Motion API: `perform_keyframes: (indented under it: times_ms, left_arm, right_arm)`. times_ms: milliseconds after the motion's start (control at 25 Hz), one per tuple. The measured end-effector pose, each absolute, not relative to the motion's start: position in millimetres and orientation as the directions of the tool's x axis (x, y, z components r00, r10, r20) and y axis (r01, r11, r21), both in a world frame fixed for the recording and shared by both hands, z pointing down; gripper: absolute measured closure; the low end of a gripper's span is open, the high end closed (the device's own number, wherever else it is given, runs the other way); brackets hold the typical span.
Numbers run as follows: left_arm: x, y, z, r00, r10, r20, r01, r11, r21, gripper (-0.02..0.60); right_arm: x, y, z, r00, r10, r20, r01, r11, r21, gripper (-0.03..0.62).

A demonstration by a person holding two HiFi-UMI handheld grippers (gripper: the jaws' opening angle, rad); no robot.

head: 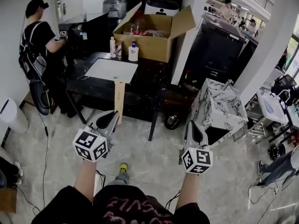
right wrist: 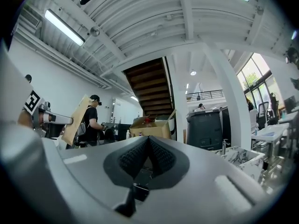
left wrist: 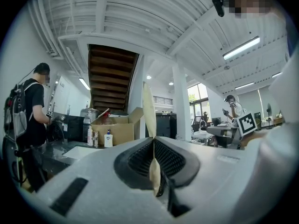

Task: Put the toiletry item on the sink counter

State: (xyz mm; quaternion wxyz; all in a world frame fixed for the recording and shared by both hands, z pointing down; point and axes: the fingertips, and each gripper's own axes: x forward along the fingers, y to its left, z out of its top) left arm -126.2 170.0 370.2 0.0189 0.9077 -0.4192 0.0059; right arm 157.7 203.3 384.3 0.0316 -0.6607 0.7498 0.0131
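Note:
A long flat tan packet [head: 119, 98] is pinched at its lower end by my left gripper [head: 112, 117], which is shut on it. The packet stands upright in front of the black sink counter [head: 145, 87], apart from it. In the left gripper view the packet [left wrist: 148, 110] shows edge-on, rising from the closed jaws of the left gripper [left wrist: 153, 143]. In the right gripper view it is a tan slab [right wrist: 74, 120] at the left. My right gripper [head: 193, 127] [right wrist: 148, 140] is shut and holds nothing. A white basin [head: 111, 70] is set into the counter.
Behind the basin stand a white pump bottle [head: 133, 52], two smaller bottles [head: 113, 47] and an open cardboard box [head: 154, 31]. A person in black [head: 39, 41] works at the counter's left end. A marble-patterned cabinet [head: 219, 108] stands at the right and a white bin [head: 11, 115] at the left.

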Motion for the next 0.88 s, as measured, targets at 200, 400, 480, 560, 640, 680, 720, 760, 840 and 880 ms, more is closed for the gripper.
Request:
perform_keyframes:
  times_ms: [200,400,480,560,640,680,720,760,840,880]
  left_arm:
    - [-131,130,374,0.654,-0.756,0.026,-0.757,-0.653,0.042,0.572]
    - [-132,91,384,0.664,-0.746,0.042,-0.747,-0.662,0.064,0.572]
    - [-135,74,384,0.666,-0.745,0.042,-0.746,-0.663,0.071,0.572]
    - [-139,56,386,0.669,-0.742,0.042,-0.743,-0.665,0.077,0.572]
    - [-142,38,388,0.672,-0.739,0.047,-0.740,-0.668,0.083,0.572]
    - [-144,28,389,0.673,-0.738,0.051,-0.739,-0.668,0.084,0.572]
    - [-146,19,390,0.673,-0.737,0.055,-0.739,-0.668,0.086,0.572]
    - [-148,10,390,0.674,-0.736,0.058,-0.738,-0.669,0.088,0.572]
    - [-150,-8,391,0.679,-0.731,0.061,-0.734,-0.673,0.094,0.572]
    - [-152,-16,391,0.682,-0.729,0.061,-0.731,-0.676,0.097,0.572]
  right_arm:
    - [151,167,385,-0.122,-0.991,-0.062,-0.992,0.123,-0.017,0.582]
    - [149,129,391,-0.104,-0.994,-0.034,-0.995,0.104,-0.006,0.582]
    - [146,113,392,-0.099,-0.995,-0.024,-0.995,0.099,0.004,0.582]
    - [142,97,393,-0.095,-0.995,-0.019,-0.995,0.095,0.010,0.582]
    - [138,80,393,-0.091,-0.996,-0.015,-0.996,0.091,0.010,0.582]
    - [136,71,393,-0.090,-0.996,-0.013,-0.996,0.090,0.007,0.582]
    - [134,63,392,-0.088,-0.996,-0.011,-0.996,0.088,0.003,0.582]
    - [133,55,392,-0.084,-0.996,-0.009,-0.996,0.084,-0.001,0.582]
    - [132,41,392,-0.071,-0.997,-0.004,-0.997,0.071,-0.005,0.582]
    - [132,34,392,-0.064,-0.998,-0.002,-0.998,0.064,-0.007,0.582]
